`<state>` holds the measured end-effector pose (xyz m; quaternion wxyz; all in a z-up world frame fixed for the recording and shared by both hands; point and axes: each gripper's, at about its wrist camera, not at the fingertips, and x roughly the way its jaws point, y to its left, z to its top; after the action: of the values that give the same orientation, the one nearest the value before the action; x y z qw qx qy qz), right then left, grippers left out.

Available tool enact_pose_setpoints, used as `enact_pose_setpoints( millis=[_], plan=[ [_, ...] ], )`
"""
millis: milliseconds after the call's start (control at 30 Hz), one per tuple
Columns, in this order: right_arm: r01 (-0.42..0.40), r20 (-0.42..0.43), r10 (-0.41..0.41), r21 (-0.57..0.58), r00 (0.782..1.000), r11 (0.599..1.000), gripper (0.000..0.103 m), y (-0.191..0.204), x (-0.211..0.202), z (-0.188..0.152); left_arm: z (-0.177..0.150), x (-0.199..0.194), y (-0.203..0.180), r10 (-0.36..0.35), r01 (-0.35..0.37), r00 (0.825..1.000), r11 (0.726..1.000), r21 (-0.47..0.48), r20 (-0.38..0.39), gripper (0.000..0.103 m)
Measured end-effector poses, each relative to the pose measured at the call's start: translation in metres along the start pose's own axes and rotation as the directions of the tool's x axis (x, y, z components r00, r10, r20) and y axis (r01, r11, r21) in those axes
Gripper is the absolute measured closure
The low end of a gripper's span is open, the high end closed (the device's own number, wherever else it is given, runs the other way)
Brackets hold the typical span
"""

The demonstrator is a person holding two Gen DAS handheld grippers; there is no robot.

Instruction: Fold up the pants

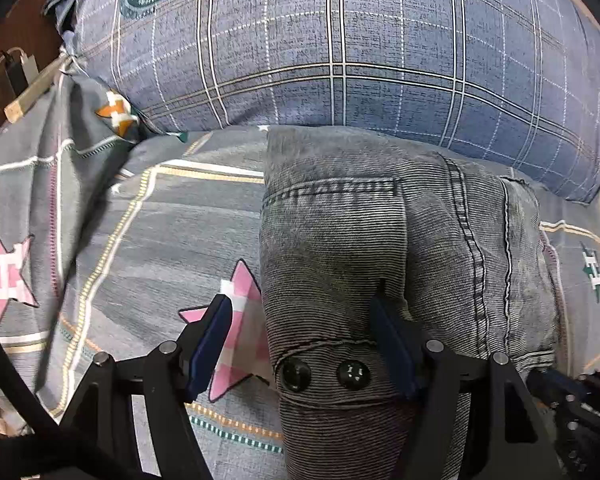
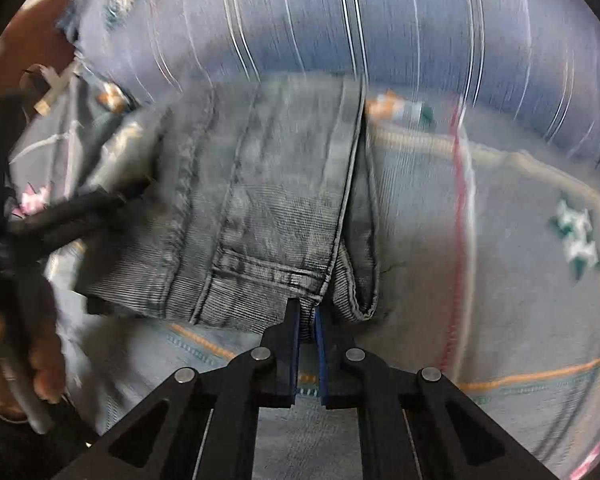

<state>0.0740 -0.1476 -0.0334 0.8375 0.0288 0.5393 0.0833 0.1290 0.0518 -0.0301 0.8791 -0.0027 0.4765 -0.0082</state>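
Observation:
Grey corduroy-like denim pants (image 1: 400, 248) lie folded in a thick bundle on the bed, with two dark buttons near the waistband at the front. My left gripper (image 1: 304, 316) is open; its blue pads straddle the left part of the bundle. In the blurred right wrist view, my right gripper (image 2: 307, 316) is shut on a hem corner of the pants (image 2: 260, 200). The left gripper and the hand holding it (image 2: 40, 240) show at the left edge there.
The bed sheet (image 1: 160, 240) is grey with pink stars and striped lines. A large blue plaid pillow (image 1: 340, 40) lies right behind the pants. A brown headboard with a cable and a plug (image 1: 16, 68) is at far left.

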Motion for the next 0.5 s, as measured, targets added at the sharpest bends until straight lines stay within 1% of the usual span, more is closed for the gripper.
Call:
enact_pose_setpoints(
  millis=[67, 100, 167, 200, 233, 267, 300, 367, 400, 433, 467, 500],
  plan=[
    [-0.007, 0.018, 0.007, 0.005, 1.0, 1.0, 0.095, -0.001, -0.006, 0.002, 0.001, 0.0, 0.002, -0.011, 0.011, 1.0, 1.0, 0.001, -0.006, 0.031],
    [-0.018, 0.012, 0.018, 0.006, 1.0, 1.0, 0.094, -0.003, -0.003, 0.003, 0.002, 0.0, 0.005, -0.024, 0.024, 1.0, 1.0, -0.004, -0.018, 0.031],
    [-0.083, 0.006, 0.083, 0.001, 0.997, 0.997, 0.094, -0.011, -0.004, 0.004, 0.007, -0.004, 0.015, -0.07, 0.068, 0.996, 0.997, -0.029, -0.063, 0.031],
    [-0.143, 0.017, 0.143, 0.031, 0.99, 0.989, 0.093, -0.022, -0.008, 0.007, 0.009, -0.01, 0.025, -0.11, 0.106, 0.991, 0.993, -0.058, -0.069, 0.031],
    [-0.211, 0.037, 0.209, 0.067, 0.977, 0.975, 0.093, -0.032, -0.013, 0.01, 0.008, -0.015, 0.033, -0.139, 0.133, 0.988, 0.987, -0.084, -0.061, 0.031],
    [-0.288, 0.068, 0.282, 0.095, 0.957, 0.953, 0.093, -0.043, -0.022, 0.011, 0.005, -0.02, 0.042, -0.165, 0.158, 0.985, 0.981, -0.114, -0.05, 0.031],
    [-0.333, 0.095, 0.325, 0.1, 0.941, 0.937, 0.093, -0.05, -0.029, 0.011, 0.0, -0.024, 0.051, -0.19, 0.182, 0.981, 0.972, -0.15, -0.042, 0.029],
    [-0.391, 0.157, 0.373, 0.108, 0.914, 0.914, 0.093, -0.063, -0.043, 0.013, -0.013, -0.024, 0.064, -0.27, 0.25, 0.961, 0.942, -0.224, -0.061, 0.029],
    [-0.414, 0.183, 0.39, 0.118, 0.903, 0.903, 0.091, -0.069, -0.046, 0.013, -0.019, -0.021, 0.067, -0.321, 0.291, 0.943, 0.923, -0.251, -0.086, 0.029],
    [-0.442, 0.207, 0.411, 0.135, 0.888, 0.887, 0.083, -0.072, -0.049, 0.012, -0.025, -0.018, 0.068, -0.374, 0.333, 0.921, 0.9, -0.281, -0.108, 0.029],
    [-0.462, 0.213, 0.429, 0.144, 0.878, 0.875, 0.075, -0.073, -0.048, 0.013, -0.029, -0.017, 0.067, -0.406, 0.358, 0.906, 0.885, -0.298, -0.116, 0.029],
    [-0.466, 0.208, 0.434, 0.139, 0.876, 0.874, 0.051, -0.07, -0.045, 0.015, -0.031, -0.019, 0.063, -0.438, 0.388, 0.891, 0.871, -0.3, -0.121, 0.029]
  ],
)
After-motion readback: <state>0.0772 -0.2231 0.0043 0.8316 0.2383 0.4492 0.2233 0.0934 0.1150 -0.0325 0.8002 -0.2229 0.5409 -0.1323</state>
